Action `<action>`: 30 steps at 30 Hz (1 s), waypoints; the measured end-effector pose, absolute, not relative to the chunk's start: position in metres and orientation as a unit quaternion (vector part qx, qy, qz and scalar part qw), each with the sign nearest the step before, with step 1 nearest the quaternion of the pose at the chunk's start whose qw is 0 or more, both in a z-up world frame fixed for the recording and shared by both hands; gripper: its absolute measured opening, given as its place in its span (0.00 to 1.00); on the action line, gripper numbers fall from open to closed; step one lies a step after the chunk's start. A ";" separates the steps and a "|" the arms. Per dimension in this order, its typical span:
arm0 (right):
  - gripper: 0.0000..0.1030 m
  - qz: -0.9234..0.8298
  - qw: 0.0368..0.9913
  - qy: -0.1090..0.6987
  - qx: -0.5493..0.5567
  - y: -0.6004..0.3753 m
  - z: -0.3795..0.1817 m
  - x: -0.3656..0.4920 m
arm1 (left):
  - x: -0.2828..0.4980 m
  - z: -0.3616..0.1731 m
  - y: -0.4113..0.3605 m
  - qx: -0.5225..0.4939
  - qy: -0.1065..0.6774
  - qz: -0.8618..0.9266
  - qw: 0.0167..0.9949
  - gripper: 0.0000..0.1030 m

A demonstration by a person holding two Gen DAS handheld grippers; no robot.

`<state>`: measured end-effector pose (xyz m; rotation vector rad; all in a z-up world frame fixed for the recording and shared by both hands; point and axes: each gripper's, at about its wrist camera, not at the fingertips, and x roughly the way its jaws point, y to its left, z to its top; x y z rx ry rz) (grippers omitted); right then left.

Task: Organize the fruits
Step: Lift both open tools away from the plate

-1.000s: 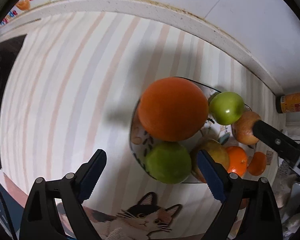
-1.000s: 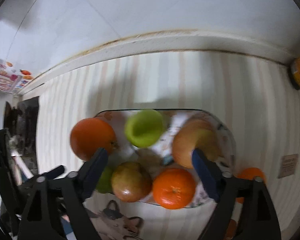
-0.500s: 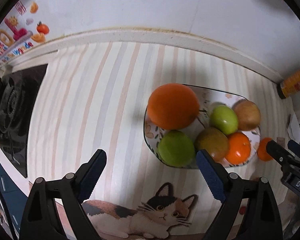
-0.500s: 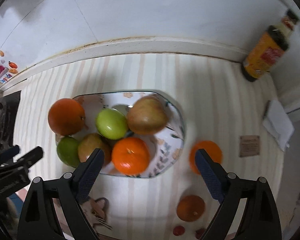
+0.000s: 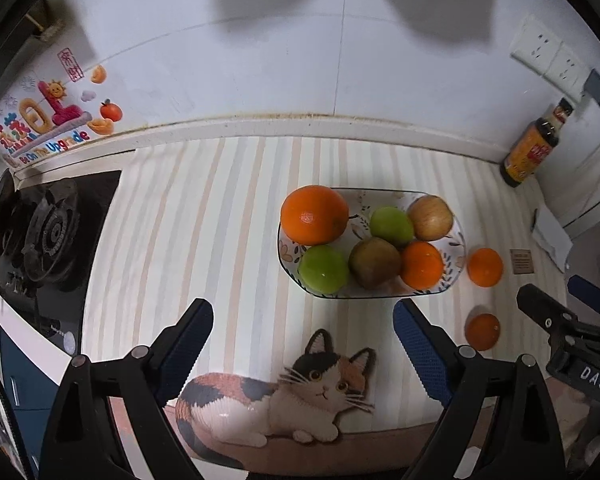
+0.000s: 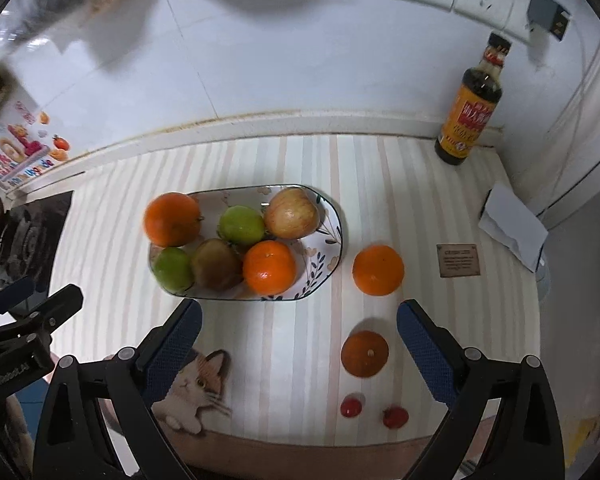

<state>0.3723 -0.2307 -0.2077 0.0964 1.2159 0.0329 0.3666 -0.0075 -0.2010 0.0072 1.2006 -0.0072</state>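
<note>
A wall sticker left of the counter reads "Be On The Upgrade" under colourful Chinese characters. In the far right corner stands a dark sauce bottle with a yellow and red label in Chinese characters, too small to read. A small brown card lies flat on the striped mat; its print is illegible. In the left wrist view, the right gripper's body shows the white letters "DAS".

The oval floral plate sits mid-mat and holds six fruits: a large orange at its left end, a green apple in front of it, a brownish pear-like fruit, a second green apple, a red-yellow apple and a mandarin. Just right of the plate, apart from it, lies a loose orange; nearer the front edge sit a darker small orange fruit and two small red fruits, whose kind I cannot tell.

A gas burner sits to the left, a folded white paper to the right, and a cat picture on the mat's front.

The left gripper hovers before the plate, fingers spread wide and holding nothing. The right gripper is likewise wide open and empty, with the darker orange fruit seen between its fingers.
</note>
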 end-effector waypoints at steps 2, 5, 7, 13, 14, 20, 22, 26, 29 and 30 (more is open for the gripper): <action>0.97 0.019 0.825 0.563 0.045 -0.230 -0.195 0.361 | 0.359 -0.189 -0.007 0.002 0.556 -0.005 0.831 0.90; 0.97 0.023 0.834 0.550 0.042 -0.228 -0.177 0.345 | 0.347 -0.172 -0.008 0.004 0.545 -0.009 0.839 0.90; 0.97 0.025 0.837 0.544 0.042 -0.228 -0.166 0.335 | 0.339 -0.163 -0.009 0.004 0.540 -0.012 0.842 0.90; 0.97 0.027 0.849 0.525 0.048 -0.229 -0.135 0.311 | 0.320 -0.137 -0.008 0.002 0.519 -0.018 0.854 0.90; 0.97 0.028 0.851 0.522 0.049 -0.229 -0.130 0.307 | 0.318 -0.134 -0.008 0.001 0.518 -0.019 0.855 0.90; 0.97 0.033 0.856 0.512 0.060 -0.228 -0.112 0.294 | 0.308 -0.124 -0.009 -0.002 0.512 -0.024 0.859 0.90; 0.97 0.034 0.857 0.510 0.061 -0.228 -0.110 0.293 | 0.306 -0.124 -0.009 -0.005 0.514 -0.026 0.858 0.90; 0.97 0.041 0.855 0.512 0.069 -0.227 -0.110 0.293 | 0.308 -0.125 -0.010 -0.010 0.515 -0.026 0.857 0.90; 0.97 0.042 0.852 0.516 0.076 -0.229 -0.113 0.297 | 0.310 -0.127 -0.011 -0.013 0.516 -0.023 0.856 0.90; 0.97 0.041 0.851 0.518 0.078 -0.230 -0.115 0.298 | 0.312 -0.128 -0.012 -0.014 0.517 -0.023 0.856 0.90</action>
